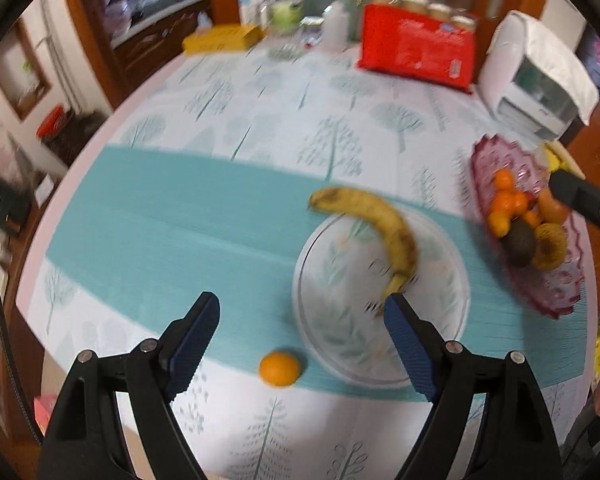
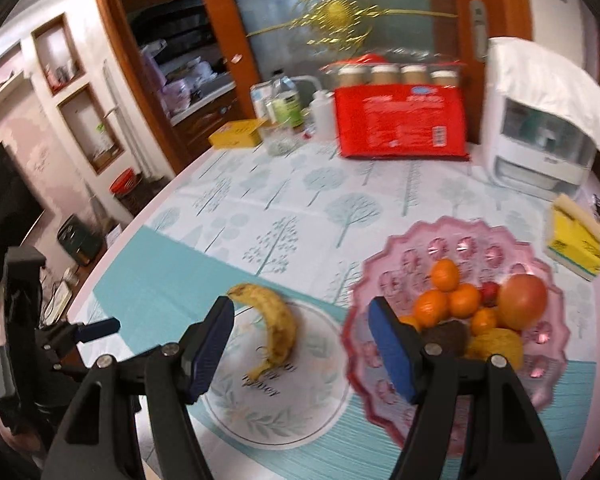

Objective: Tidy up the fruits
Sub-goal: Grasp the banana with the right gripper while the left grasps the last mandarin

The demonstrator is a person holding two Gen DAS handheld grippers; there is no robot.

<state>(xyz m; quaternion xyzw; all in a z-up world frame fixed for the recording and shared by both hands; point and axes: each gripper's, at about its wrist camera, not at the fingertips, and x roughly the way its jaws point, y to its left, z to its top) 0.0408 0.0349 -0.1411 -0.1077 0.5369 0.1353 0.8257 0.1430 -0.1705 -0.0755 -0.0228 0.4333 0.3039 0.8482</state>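
Hovering over the worktop with jaws wide and nothing between them, the left tool looks bound for the orange beside the plate bearing the banana; straddle it squarely, then close gently. The right tool, also open and empty, hangs beside the pink bowl.

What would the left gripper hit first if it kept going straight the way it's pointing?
Probably the tablecloth, just left of the white plate. The left gripper is open with nothing between its fingers; the loose orange lies nearer, though depth is unclear.
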